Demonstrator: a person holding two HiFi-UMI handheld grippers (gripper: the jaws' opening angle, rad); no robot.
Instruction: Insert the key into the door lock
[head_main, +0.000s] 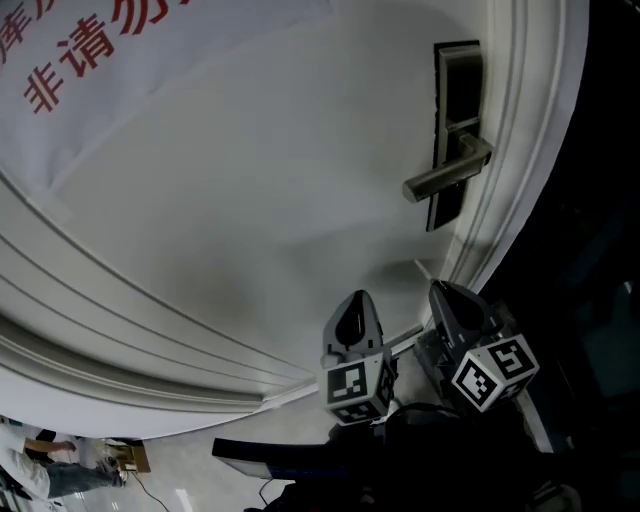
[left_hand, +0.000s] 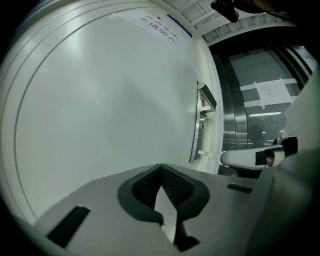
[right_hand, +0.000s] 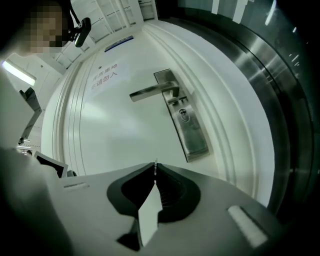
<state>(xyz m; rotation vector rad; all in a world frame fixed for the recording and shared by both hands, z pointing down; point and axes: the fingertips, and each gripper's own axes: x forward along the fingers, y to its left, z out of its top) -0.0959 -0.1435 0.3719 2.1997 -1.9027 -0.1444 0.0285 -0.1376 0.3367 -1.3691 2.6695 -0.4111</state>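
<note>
While the small round keyhole (right_hand: 184, 116) stands unreached, the right tongs (right_hand: 155, 174) aim a thin silver metal key (left_hand: 208, 153) at the white panelled door (head_main: 250, 200).
Pinched shut on the key, they hold it edge-on, apparently to line up with the brushed steel lock plate (right_hand: 188, 127) at 1 o'clock, well apart. The left tongs (left_hand: 161, 169), closed on nothing, hang just beside at 9 o'clock, seemingly in reserve.

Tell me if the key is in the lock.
Out: the key sits in the shut right gripper, and the keyhole shows empty.
</note>
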